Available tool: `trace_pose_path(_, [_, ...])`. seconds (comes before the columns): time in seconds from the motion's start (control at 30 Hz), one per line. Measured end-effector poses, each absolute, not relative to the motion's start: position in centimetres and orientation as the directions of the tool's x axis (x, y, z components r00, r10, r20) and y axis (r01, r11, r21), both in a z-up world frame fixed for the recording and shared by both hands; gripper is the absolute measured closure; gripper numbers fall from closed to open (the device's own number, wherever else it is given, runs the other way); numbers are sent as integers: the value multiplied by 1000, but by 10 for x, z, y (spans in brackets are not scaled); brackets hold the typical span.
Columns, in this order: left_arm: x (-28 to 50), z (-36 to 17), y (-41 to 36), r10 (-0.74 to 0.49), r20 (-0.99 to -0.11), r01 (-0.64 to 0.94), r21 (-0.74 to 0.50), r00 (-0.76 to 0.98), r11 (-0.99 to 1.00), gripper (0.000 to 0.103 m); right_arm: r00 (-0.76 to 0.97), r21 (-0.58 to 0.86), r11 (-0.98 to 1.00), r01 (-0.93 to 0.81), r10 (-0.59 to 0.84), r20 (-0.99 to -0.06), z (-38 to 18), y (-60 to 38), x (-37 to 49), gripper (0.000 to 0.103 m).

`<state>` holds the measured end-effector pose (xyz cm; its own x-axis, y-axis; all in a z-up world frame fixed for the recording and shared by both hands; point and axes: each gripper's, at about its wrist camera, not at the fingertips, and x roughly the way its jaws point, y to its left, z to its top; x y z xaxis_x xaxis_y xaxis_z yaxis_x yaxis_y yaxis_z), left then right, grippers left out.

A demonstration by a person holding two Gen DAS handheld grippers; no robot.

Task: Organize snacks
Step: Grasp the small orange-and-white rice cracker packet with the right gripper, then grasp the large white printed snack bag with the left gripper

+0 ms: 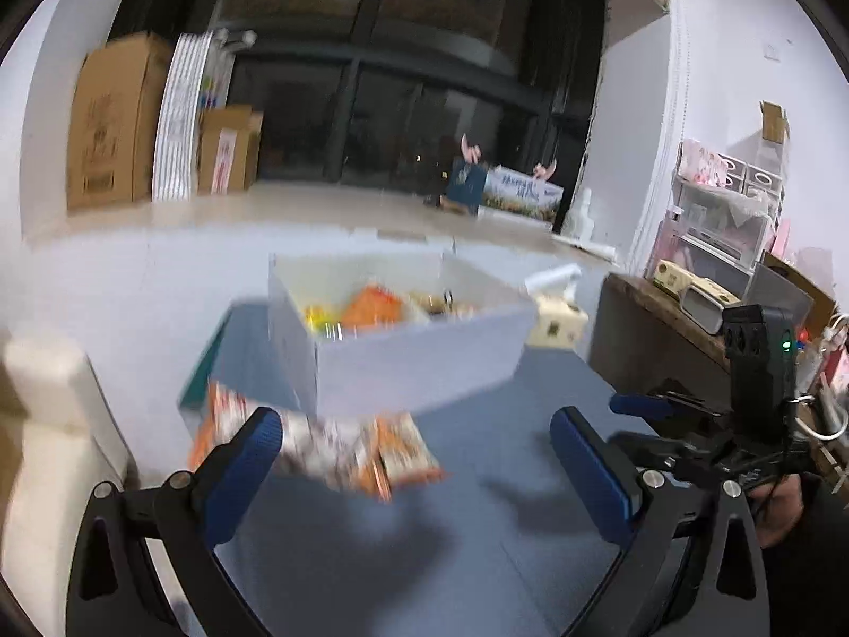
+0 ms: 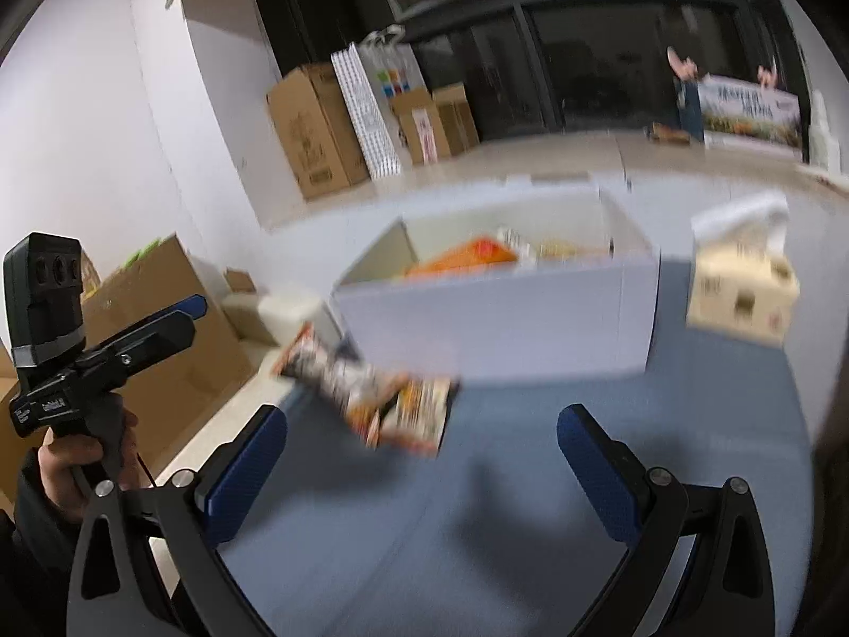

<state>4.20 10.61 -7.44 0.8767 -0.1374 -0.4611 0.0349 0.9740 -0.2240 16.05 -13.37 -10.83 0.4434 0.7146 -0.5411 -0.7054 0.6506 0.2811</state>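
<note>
A white open box [image 1: 414,361] stands on the blue table top [image 1: 477,557] and holds an orange packet [image 1: 371,308] and other snacks. Orange-and-white snack packets [image 1: 339,451] lie on the table in front of the box, toward the left. My left gripper [image 1: 414,456] is open and empty, its left fingertip just in front of the packets. In the right wrist view the box [image 2: 504,313] and the packets [image 2: 382,398] show ahead. My right gripper [image 2: 419,451] is open and empty, just short of the packets. Both views are blurred.
A tissue box [image 1: 557,324] stands right of the white box, also in the right wrist view [image 2: 743,292]. A brown shelf with clutter [image 1: 690,313] is at the right. Cardboard boxes [image 2: 159,329] stand left of the table, and more [image 1: 111,122] along the far wall.
</note>
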Motion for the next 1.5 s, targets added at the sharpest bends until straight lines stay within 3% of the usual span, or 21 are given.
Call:
trace_pose_path(0.3, [4, -96, 118, -111, -496, -29, -265, 861, 964, 0, 428, 207, 659, -723, 662, -615, -130, -110, 151, 0])
trace_pose_path(0.8, [-10, -109, 137, -107, -509, -63, -306, 854, 950, 0, 389, 75, 741, -667, 433, -813, -197, 15, 239, 0])
trace_pose_path(0.9, [-10, -113, 142, -105, -512, -74, -317, 853, 946, 0, 357, 102, 720, -686, 455, -816, -201, 19, 241, 12])
trace_pose_path(0.93, [-10, -115, 143, -103, -514, -78, -318, 852, 945, 0, 353, 94, 703, -705, 463, -813, -199, 20, 237, 20])
trace_pose_path(0.97, [-10, -116, 143, -103, -516, -80, -321, 850, 944, 0, 342, 96, 682, -725, 478, -809, -197, 21, 233, 35])
trace_pose_path(1.03, [-9, -119, 145, -106, -522, -83, -326, 846, 942, 0, 336, 89, 660, -746, 488, -806, -191, 19, 225, 51])
trace_pose_path(1.1, [-7, -121, 145, -105, -530, -81, -316, 842, 945, 0, 371, 43, 671, -740, 460, -807, -189, 15, 220, 52])
trace_pose_path(1.23, [1, -122, 148, -109, -547, -68, -293, 830, 954, 0, 346, 99, 679, -727, 487, -802, -182, -11, 215, 57])
trace_pose_path(1.5, [50, -117, 128, -189, -622, 153, -112, 760, 982, 0, 403, 105, 688, -718, 534, -743, -147, -89, 194, 59])
